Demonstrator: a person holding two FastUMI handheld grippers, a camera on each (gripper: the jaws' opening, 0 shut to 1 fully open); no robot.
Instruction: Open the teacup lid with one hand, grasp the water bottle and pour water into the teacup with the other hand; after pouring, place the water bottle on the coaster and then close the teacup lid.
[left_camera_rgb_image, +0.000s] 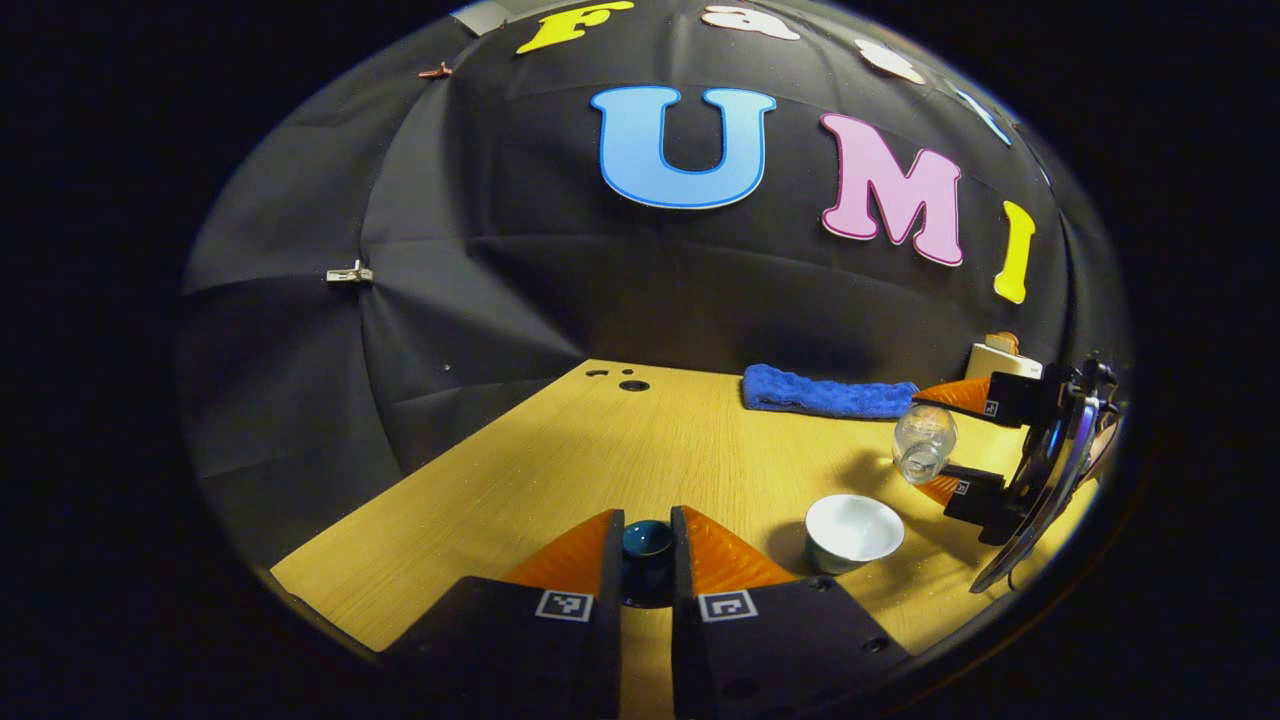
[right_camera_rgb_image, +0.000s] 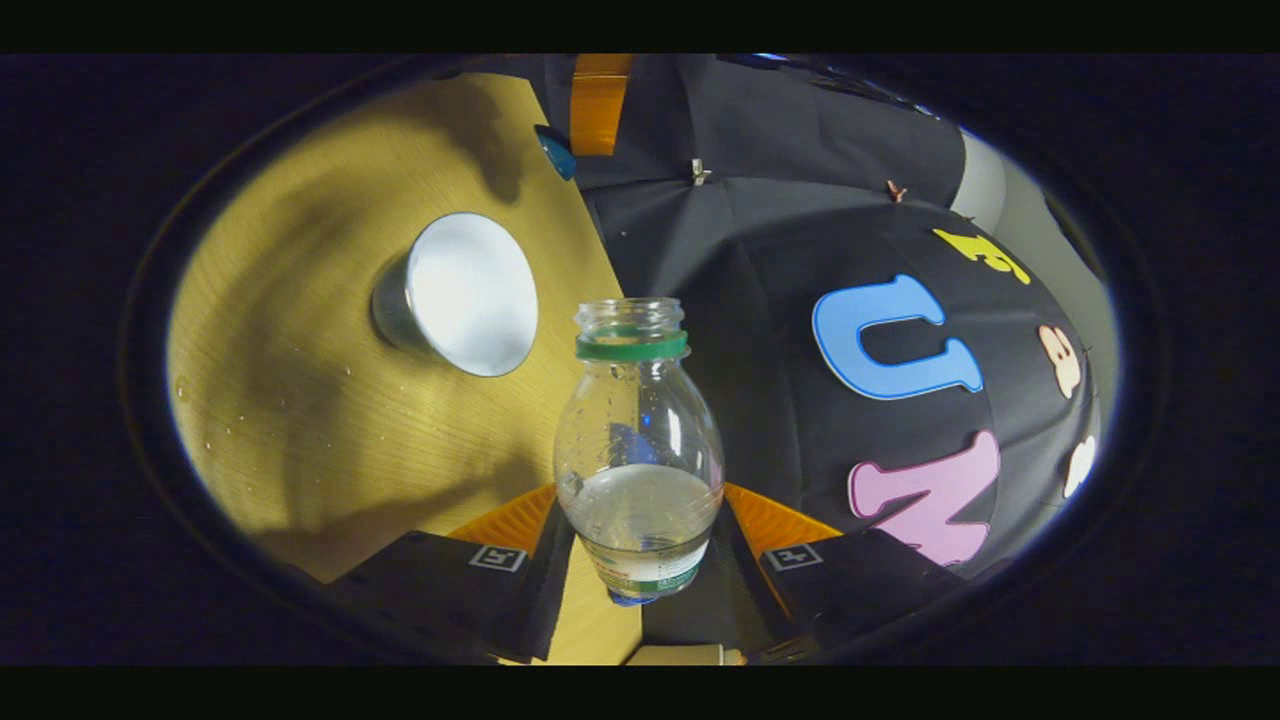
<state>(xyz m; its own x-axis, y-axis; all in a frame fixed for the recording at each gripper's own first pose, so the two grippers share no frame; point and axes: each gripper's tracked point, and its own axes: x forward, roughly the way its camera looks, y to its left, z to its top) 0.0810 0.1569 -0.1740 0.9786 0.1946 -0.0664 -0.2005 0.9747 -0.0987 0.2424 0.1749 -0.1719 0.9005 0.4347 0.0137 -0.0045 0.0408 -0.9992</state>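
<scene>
The teacup (left_camera_rgb_image: 853, 531) stands open on the desk (left_camera_rgb_image: 560, 470), its white inside bare. Just left of the teacup, the left claw (left_camera_rgb_image: 647, 550) is clenched on the dark teacup lid (left_camera_rgb_image: 647, 540), held above the desk. Right of the teacup, the right claw (right_camera_rgb_image: 640, 545) grasps the uncapped water bottle (right_camera_rgb_image: 638, 450), tilted, mouth toward the teacup. Behind the teacup lies a blue towel (left_camera_rgb_image: 825, 393). Water drops dot the desk near the teacup.
</scene>
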